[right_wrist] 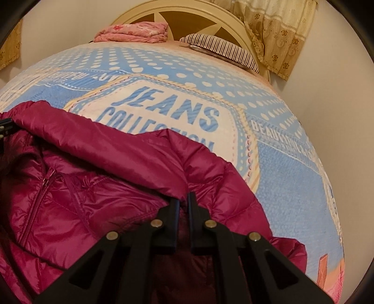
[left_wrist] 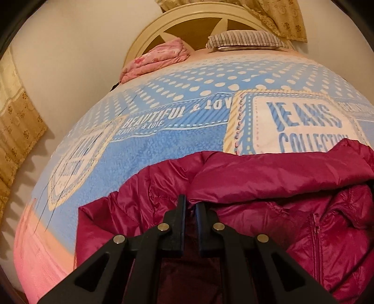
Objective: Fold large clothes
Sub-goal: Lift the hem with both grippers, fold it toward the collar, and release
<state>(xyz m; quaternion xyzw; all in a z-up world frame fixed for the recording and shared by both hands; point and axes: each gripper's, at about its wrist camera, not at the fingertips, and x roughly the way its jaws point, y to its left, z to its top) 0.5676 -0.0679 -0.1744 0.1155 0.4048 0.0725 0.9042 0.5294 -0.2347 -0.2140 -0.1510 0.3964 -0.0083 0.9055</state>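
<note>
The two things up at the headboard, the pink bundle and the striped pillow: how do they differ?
The pink bundle is floral, soft and loosely folded in rumpled layers; the striped pillow has dark and light stripes and lies flatter and smoother. In both views the bundle sits left of the pillow. Both rest at the head of the bed by the headboard, far from the jacket.

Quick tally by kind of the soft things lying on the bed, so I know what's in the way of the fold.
Jackets: 1, the magenta puffer jacket
Folded pink quilts: 1, the pink quilt by the headboard
Pillows: 1, the striped pillow
Blankets: 1, the blue printed blanket spread underneath
Total: 4
</note>
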